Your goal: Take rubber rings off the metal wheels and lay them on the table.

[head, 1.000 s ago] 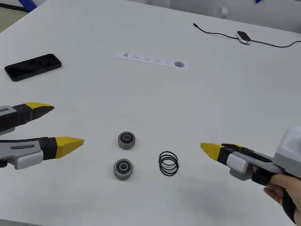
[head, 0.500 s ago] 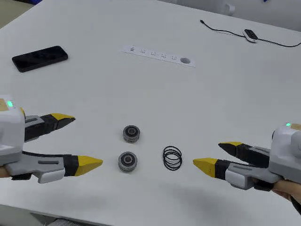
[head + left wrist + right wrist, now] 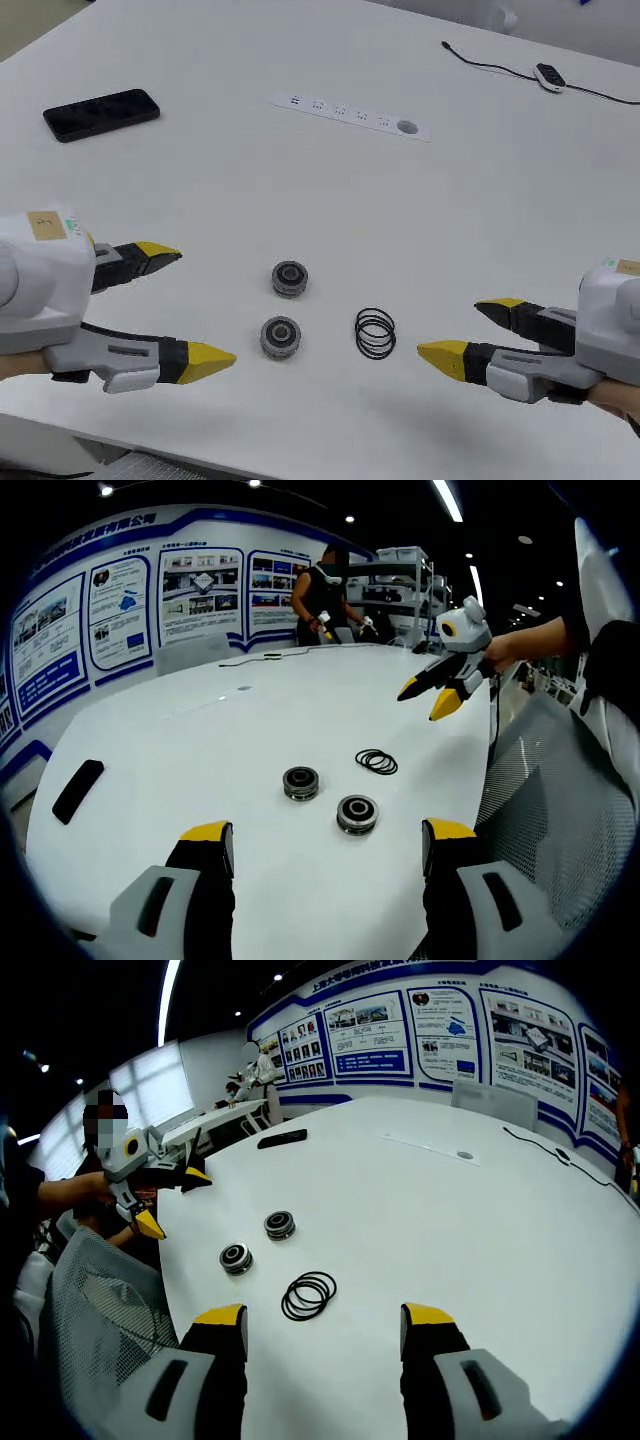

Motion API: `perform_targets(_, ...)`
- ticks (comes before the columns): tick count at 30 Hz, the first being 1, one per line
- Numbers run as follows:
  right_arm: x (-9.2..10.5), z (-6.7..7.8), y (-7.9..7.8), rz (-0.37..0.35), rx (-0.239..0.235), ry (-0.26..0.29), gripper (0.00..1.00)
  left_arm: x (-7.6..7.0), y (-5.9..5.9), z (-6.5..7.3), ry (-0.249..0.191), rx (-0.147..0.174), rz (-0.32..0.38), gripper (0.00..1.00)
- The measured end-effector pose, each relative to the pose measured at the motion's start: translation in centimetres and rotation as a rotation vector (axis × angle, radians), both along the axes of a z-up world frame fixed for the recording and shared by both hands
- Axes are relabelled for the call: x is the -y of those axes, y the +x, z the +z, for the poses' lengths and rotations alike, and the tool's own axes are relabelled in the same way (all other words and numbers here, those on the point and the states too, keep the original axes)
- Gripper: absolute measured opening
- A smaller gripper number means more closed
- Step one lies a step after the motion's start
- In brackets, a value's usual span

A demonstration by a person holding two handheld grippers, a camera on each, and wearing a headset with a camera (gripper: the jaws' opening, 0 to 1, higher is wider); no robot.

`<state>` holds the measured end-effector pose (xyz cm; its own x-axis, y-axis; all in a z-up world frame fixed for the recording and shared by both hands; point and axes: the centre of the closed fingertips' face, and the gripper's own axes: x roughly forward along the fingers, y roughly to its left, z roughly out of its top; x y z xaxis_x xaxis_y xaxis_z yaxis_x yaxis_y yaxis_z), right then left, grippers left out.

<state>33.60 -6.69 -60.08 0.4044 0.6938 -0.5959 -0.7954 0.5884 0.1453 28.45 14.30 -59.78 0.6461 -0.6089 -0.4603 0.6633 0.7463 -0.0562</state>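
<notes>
Two metal wheels (image 3: 290, 279) (image 3: 281, 337), one stack of rubber rings (image 3: 375, 333); left claw (image 3: 207, 305) and right claw (image 3: 449, 327) gape wide, empty.

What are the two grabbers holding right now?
Nothing. The left gripper and the right gripper are both open and empty; the wheels and rings lie on the table.

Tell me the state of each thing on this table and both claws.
Left claw: open, empty.
Right claw: open, empty.
Thin black rubber rings: loose, piled together.
Far grey metal wheel: lying flat.
Near grey metal wheel: lying flat.
Flat black phone: screen dark.
</notes>
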Motion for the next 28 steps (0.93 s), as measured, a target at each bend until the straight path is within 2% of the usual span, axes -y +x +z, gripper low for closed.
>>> perform_targets(3,0.1,0.0,0.1,0.003,0.004,-0.005,0.63,-0.1,0.0,-0.2,-0.004,-0.001,0.004,0.79)
perform_targets(6,0.3,-0.2,0.0,0.005,-0.002,-0.013,0.64,0.0,-0.3,-0.7,0.024,-0.018,-0.02,0.78)
perform_targets(9,0.5,-0.4,-0.1,0.007,-0.008,-0.015,0.64,0.5,-0.6,-0.8,0.042,-0.022,-0.035,0.79)
perform_targets(13,0.5,-0.6,-0.3,0.017,-0.016,-0.022,0.64,0.2,-0.7,-0.9,0.032,-0.027,-0.026,0.78)
perform_targets(18,0.4,-0.7,-0.3,0.024,-0.015,-0.034,0.65,-0.3,-0.8,-1.0,0.041,-0.035,-0.027,0.77)
perform_targets(21,0.2,-0.6,-0.3,0.029,-0.011,-0.028,0.65,-0.2,-0.9,-0.8,0.042,-0.036,-0.025,0.77)
perform_targets(28,0.1,-0.8,-0.5,0.051,-0.005,-0.053,0.67,-0.1,-1.0,-1.0,0.038,-0.044,-0.027,0.77)
